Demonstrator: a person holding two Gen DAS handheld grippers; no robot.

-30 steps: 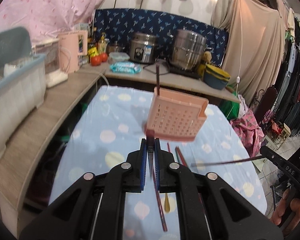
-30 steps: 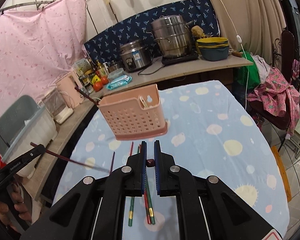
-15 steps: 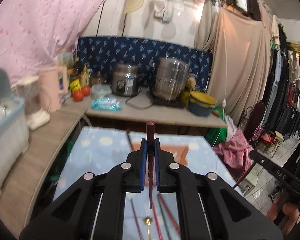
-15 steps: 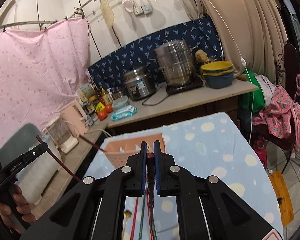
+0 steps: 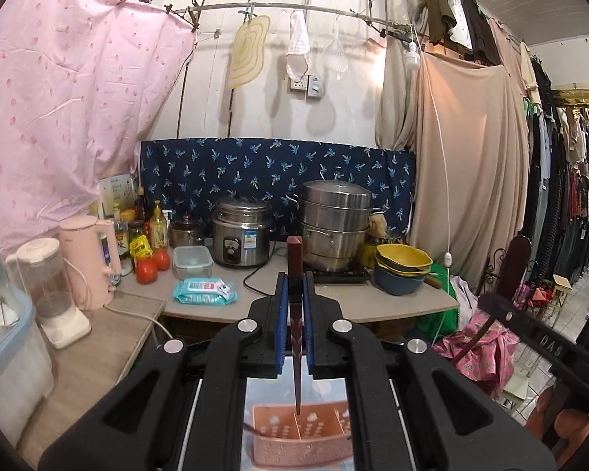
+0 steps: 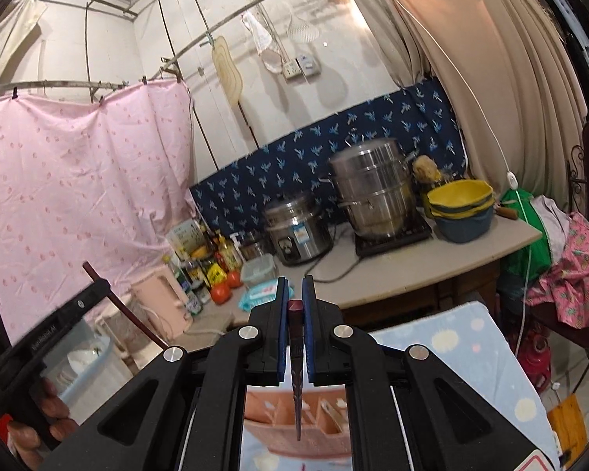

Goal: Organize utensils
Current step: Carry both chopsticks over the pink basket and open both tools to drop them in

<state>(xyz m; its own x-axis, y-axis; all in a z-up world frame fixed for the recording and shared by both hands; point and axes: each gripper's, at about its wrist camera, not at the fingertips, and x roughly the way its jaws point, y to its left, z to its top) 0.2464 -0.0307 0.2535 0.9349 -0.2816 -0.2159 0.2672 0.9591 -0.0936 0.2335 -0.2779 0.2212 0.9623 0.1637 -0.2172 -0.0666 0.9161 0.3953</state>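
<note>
Chopstick (image 5: 295,274) clamped in left tool (image 5: 295,306), basket (image 5: 302,445) seemingly below

Dark red chopstick (image 5: 294,271), pink perforated basket (image 5: 302,437), apparently dotted blue tablecloth (image 6: 451,337)

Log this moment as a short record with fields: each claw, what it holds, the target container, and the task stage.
left claw: shut on a dark red chopstick, tip pointing down
right claw: shut on a second dark red chopstick, tip pointing down
target: pink utensil basket, divided into compartments, seen below both claws
stage: both chopsticks held above the basket, not yet inside
backdrop: counter with rice cooker
</note>
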